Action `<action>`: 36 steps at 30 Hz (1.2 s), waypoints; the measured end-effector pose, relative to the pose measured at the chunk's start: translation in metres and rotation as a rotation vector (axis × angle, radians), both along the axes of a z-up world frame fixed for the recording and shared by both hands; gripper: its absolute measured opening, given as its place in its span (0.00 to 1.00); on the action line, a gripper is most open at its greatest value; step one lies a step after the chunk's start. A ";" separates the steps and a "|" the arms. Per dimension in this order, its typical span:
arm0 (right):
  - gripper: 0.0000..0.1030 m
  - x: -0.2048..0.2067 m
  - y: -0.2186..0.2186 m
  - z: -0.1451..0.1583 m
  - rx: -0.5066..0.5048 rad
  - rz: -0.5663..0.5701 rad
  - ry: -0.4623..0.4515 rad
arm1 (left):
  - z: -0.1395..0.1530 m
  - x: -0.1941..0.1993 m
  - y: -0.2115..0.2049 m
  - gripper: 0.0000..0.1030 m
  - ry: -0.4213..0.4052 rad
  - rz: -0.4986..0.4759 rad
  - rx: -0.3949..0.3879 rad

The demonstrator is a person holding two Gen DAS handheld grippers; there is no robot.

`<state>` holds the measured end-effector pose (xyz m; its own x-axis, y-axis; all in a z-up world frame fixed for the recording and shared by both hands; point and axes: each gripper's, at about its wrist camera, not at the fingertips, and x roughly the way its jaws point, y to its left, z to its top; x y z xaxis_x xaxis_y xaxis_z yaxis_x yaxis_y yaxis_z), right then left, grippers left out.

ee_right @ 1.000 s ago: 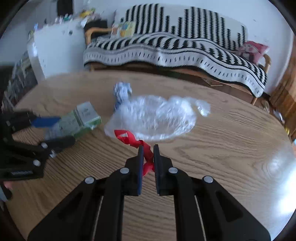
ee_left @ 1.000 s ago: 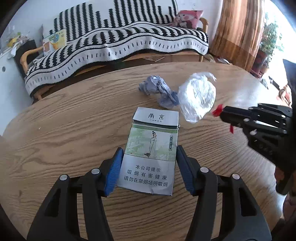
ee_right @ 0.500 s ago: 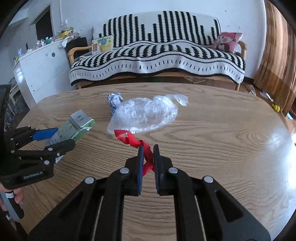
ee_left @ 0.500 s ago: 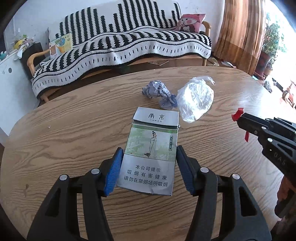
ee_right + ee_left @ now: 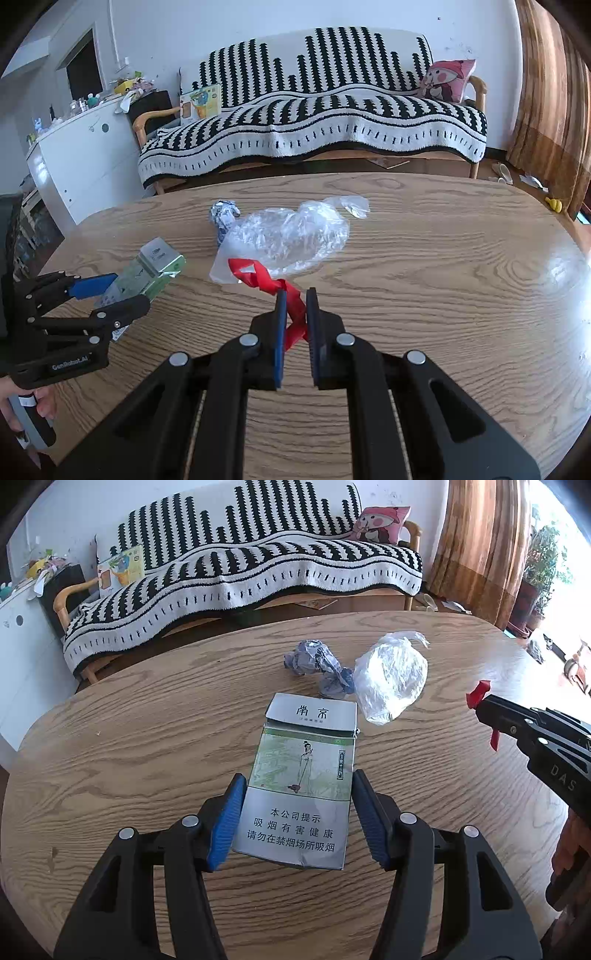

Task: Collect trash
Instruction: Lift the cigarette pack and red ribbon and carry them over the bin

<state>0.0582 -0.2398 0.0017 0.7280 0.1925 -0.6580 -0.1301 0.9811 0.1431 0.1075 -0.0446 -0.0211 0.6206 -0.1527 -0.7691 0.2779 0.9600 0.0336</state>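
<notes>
Living room, oval wooden tabletop (image 5: 129,738) | left tool (image 5: 295,823) grips cigarette pack (image 5: 303,786) above tabletop | right tool (image 5: 295,328) pinches red ribbon (image 5: 266,280) | plastic bag (image 5: 288,236), crumpled paper (image 5: 317,661) remain | advice: hold both grips firm, carry level to bin.

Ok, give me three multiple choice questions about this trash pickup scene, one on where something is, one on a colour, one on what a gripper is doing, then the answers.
1. Where does the crumpled paper ball lie?
A. On the wooden table, beside the clear plastic bag
B. On the sofa
C. Inside the plastic bag

2. What colour is the ribbon in the right gripper?
A. Blue
B. Red
C. Yellow

3. What is the state of the left gripper?
A. Open and empty
B. Shut on the paper ball
C. Shut on the cigarette pack

Answers:
1 A, the ball rests on the tabletop next to the bag.
2 B, a red strip sticks out between the fingers.
3 C, both blue pads press the sides of the pack.
</notes>
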 end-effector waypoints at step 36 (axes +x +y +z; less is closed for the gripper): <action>0.11 -0.390 -0.273 -0.064 0.192 -0.537 0.125 | -0.047 -0.302 -0.330 0.55 0.209 -0.755 -0.038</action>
